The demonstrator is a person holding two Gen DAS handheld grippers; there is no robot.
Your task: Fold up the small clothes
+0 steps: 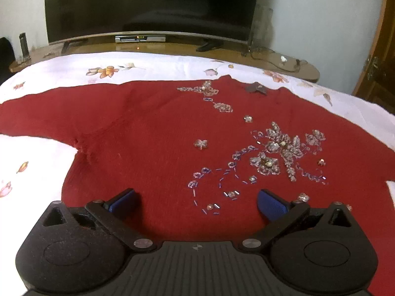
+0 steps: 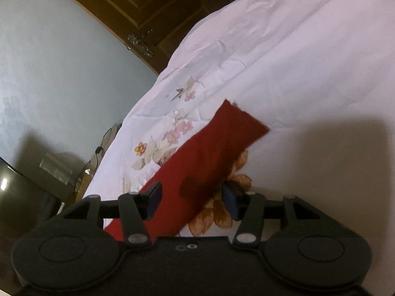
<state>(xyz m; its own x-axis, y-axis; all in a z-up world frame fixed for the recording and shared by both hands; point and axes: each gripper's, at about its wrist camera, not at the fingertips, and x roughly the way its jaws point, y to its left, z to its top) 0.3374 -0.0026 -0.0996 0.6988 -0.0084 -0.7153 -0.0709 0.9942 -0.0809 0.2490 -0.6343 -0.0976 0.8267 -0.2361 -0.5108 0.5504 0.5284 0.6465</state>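
A red knit sweater (image 1: 148, 133) with beaded flower embroidery (image 1: 276, 150) lies flat, front up, on a white floral bedsheet (image 1: 153, 66). Its one sleeve (image 1: 39, 113) stretches out to the left. My left gripper (image 1: 197, 203) is open and empty, just above the sweater's lower body. In the right wrist view the other red sleeve (image 2: 209, 153) lies straight on the sheet. My right gripper (image 2: 191, 198) is open, with its blue-padded fingers standing on either side of that sleeve, above it.
A television (image 1: 153, 5) stands on a wooden cabinet (image 1: 222, 51) beyond the bed's far edge, with cables at the right. A brown wooden door (image 2: 138, 7) is off the bed's corner. White sheet (image 2: 308, 61) extends past the sleeve's cuff.
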